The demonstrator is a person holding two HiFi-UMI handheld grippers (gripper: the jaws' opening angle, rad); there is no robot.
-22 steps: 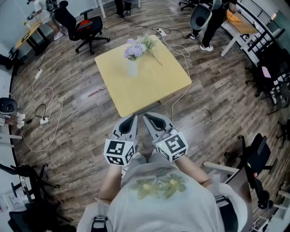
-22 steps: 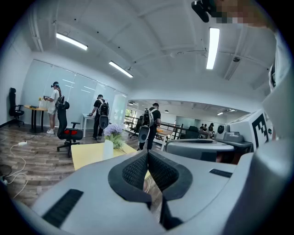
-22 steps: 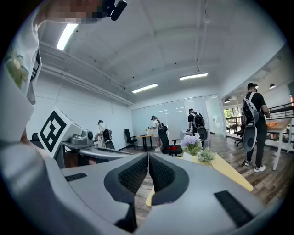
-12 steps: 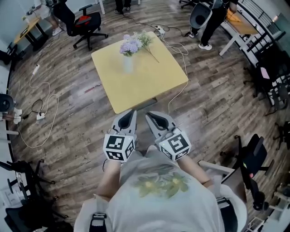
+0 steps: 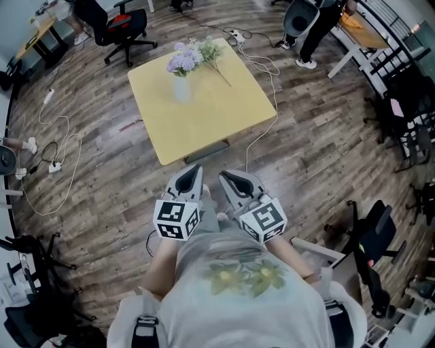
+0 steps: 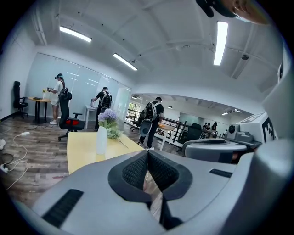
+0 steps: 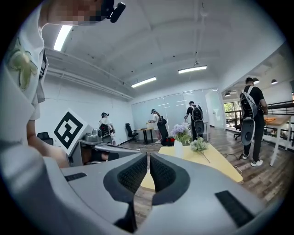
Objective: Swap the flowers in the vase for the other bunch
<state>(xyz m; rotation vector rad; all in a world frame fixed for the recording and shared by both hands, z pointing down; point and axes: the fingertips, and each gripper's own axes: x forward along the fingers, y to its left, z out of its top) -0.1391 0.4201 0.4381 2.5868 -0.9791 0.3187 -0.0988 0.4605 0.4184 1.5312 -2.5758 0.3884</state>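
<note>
Purple flowers (image 5: pixel 181 62): upright in the slim white vase (image 5: pixel 181 88), on the far part of the square yellow desk (image 5: pixel 204 119).
Slim white vase: standing straight near the desk's far left side in the head view, touched by neither gripper.
Pale green-white bunch (image 5: pixel 209 49): lying flat on the desk just beside the vase, on its right in the head view. Blossoms toward the far edge, thin stem slanting toward the near right. Possibly brushing the purple flowers, too small to tell.
Left gripper (image 5: pixel 192 178): held low in front of the person's body, over the wooden plank floor (image 5: pixel 319 156), well apart from the desk. Jaws clenched tip to tip, nothing between them.
Right gripper (image 5: pixel 233 181): just beside the left gripper, likewise short of the desk. Jaws closed to a thin slit, empty.
Marker cubes: one on the back of the left gripper, one on the back of the right gripper, both close to the person's chest.
Black office chair with a red seat (image 5: pixel 122 20): beyond the desk's far left corner.
People: several standing in the background of both gripper views.
</note>
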